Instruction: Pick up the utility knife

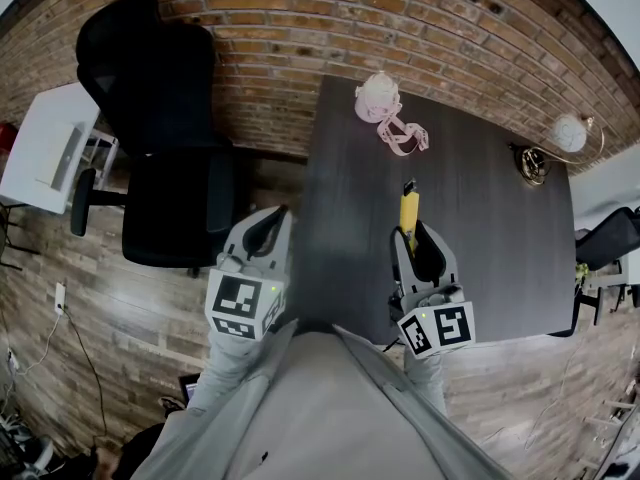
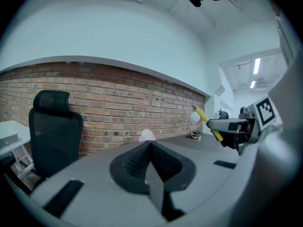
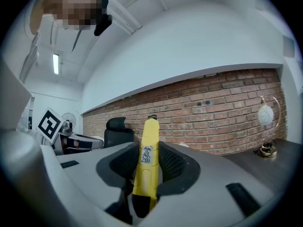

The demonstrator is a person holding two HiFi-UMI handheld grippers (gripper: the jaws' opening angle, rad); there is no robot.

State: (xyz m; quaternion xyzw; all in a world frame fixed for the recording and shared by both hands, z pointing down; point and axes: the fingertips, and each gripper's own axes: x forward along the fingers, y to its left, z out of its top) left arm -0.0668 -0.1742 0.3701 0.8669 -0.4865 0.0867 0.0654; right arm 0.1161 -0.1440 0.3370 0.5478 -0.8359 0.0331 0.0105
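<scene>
Held item: the right claw has its jaws partly apart and clamped on the yellow utility knife, both pads pressing on the knife's body. The knife is clear of the dark surface, and its tip projects ahead of this claw's fingertips. The left claw, to the left of the right claw, has its jaws closed together with nothing between them. Pink objects lie on the surface well ahead of the right claw.
</scene>
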